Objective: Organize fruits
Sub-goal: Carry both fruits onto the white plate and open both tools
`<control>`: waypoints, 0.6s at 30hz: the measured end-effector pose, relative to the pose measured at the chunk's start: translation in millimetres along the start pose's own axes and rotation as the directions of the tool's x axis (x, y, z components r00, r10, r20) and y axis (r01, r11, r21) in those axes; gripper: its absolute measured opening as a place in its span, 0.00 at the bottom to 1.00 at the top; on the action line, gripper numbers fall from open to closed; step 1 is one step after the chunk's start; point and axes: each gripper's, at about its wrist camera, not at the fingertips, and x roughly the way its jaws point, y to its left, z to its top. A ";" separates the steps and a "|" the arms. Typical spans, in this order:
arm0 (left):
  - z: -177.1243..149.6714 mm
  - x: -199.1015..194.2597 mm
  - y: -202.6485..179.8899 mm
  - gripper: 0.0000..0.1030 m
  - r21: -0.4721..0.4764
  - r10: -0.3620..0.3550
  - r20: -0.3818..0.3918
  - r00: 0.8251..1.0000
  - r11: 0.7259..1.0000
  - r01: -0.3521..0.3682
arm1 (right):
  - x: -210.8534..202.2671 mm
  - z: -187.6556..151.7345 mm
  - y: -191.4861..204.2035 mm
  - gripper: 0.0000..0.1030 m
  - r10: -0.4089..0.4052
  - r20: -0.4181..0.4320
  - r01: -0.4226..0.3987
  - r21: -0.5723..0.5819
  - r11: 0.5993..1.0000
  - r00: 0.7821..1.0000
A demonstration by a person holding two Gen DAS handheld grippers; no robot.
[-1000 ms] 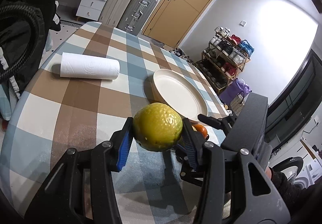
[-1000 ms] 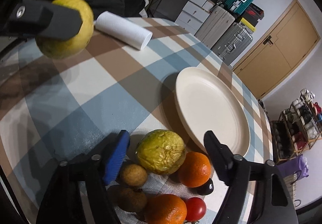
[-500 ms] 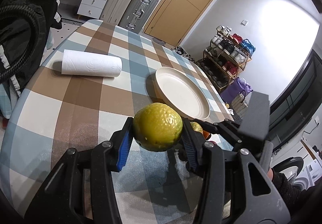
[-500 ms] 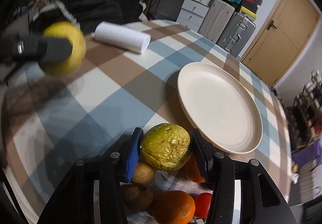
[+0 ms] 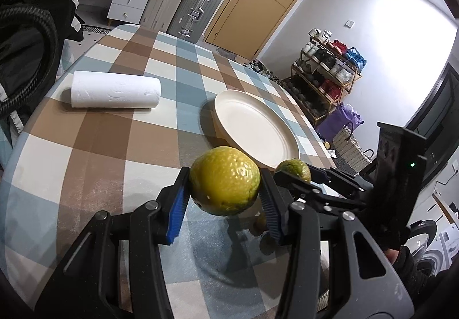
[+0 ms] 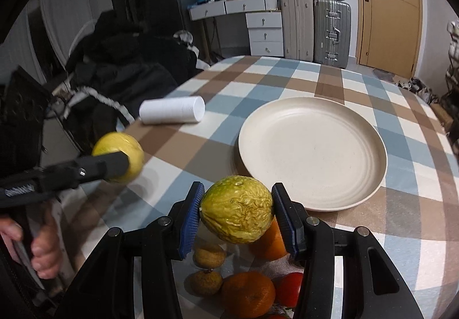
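Left gripper (image 5: 225, 194) is clamped on a smooth yellow-green round citrus fruit (image 5: 224, 180), blue ribbed pads pressing both sides, fruit held in the air above the brown, blue and white checked tablecloth (image 5: 114, 147). Right gripper (image 6: 237, 217) is clamped the same way on a wrinkled yellow-green round fruit (image 6: 237, 213), also off the table, just in front of the near rim of the round cream plate (image 6: 312, 152). Plate has nothing on it. From the left camera the right gripper's black fingers reach in from the right with the wrinkled fruit sitting near the plate's near edge; from the right camera the left gripper comes in from the left, well apart from the plate, over the table's left side. Rest of the fruit lies bunched on the cloth under the right gripper: two oranges (image 6: 248, 293), one mostly hidden behind the held fruit, two small brownish-yellow fruits (image 6: 208, 256), and a red tomato-like fruit (image 6: 291, 289) (partly covered by the gripper frame). A white paper towel roll (image 5: 114, 89) lies on its side on the far left of the table, apart from the plate. A bare hand (image 6: 43, 250) grips the left tool's handle at the left edge of the right view.
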 end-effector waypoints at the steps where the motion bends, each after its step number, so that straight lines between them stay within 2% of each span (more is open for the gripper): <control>1: 0.8 2.2 -1.7 0.43 0.003 0.002 -0.002 1.000 1.000 -0.002 | -0.7 1.1 -2.8 0.48 0.009 0.007 -0.009 0.012 1.000 1.000; 8: 13.1 25.1 -16.8 0.43 0.025 0.003 -0.022 1.000 1.000 -0.002 | -12.6 10.4 -31.2 0.48 0.054 0.063 -0.059 0.088 0.994 0.997; 18: 54.9 81.3 -50.2 0.43 0.077 -0.025 -0.047 0.999 0.997 0.028 | -18.3 45.2 -88.8 0.48 0.076 0.123 -0.097 0.167 0.981 0.989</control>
